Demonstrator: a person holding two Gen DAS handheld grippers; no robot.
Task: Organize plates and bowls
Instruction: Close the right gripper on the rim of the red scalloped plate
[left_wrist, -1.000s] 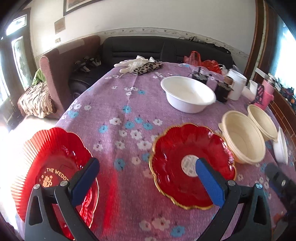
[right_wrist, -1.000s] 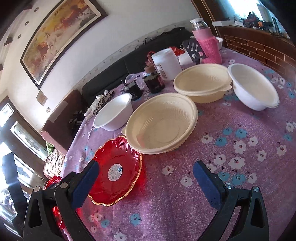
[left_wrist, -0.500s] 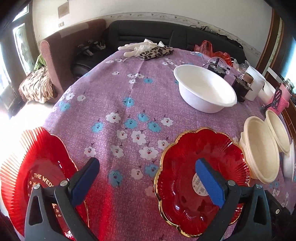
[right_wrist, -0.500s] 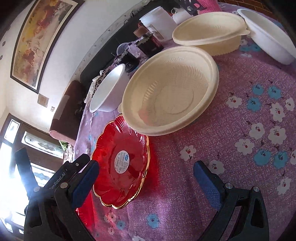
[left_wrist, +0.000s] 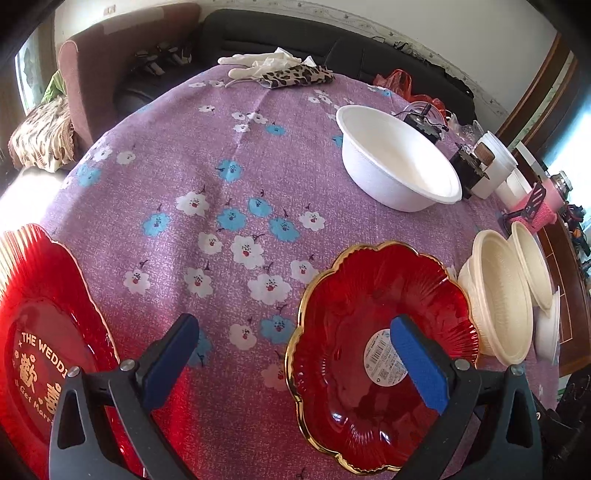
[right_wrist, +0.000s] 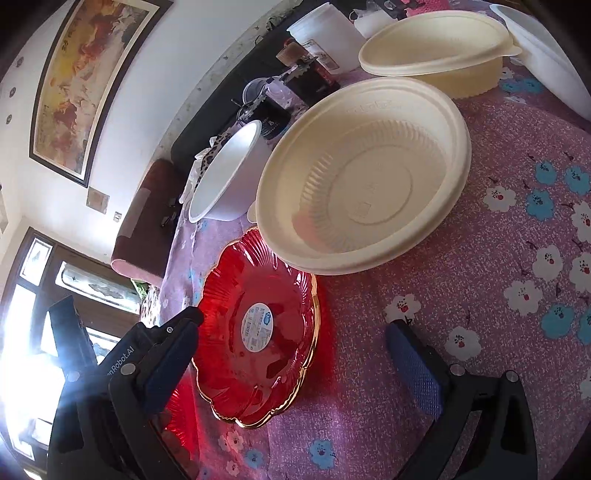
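A red gold-rimmed plate (left_wrist: 354, 332) lies on the purple flowered tablecloth; it also shows in the right wrist view (right_wrist: 258, 325). My left gripper (left_wrist: 291, 354) is open, its right finger over this plate. A second red plate with gold lettering (left_wrist: 40, 332) lies at the left edge. My right gripper (right_wrist: 291, 354) is open, low over the plate's near rim. A cream bowl (right_wrist: 365, 173) sits just behind the plate, a second cream bowl (right_wrist: 436, 51) farther back, and a white bowl (right_wrist: 229, 173) to the left. The white bowl (left_wrist: 395, 162) and cream bowls (left_wrist: 498, 291) show in the left wrist view too.
Cups, a white container (left_wrist: 495, 166) and a pink bottle (left_wrist: 546, 203) crowd the table's far right. Gloves and a leopard-print cloth (left_wrist: 295, 74) lie at the far edge. Another white bowl (right_wrist: 546, 48) sits at upper right. A sofa and armchair stand beyond the table.
Both grippers have moved down and closer to the gold-rimmed red plate, which looms larger in both views. Both stay open. Nothing on the table has moved.
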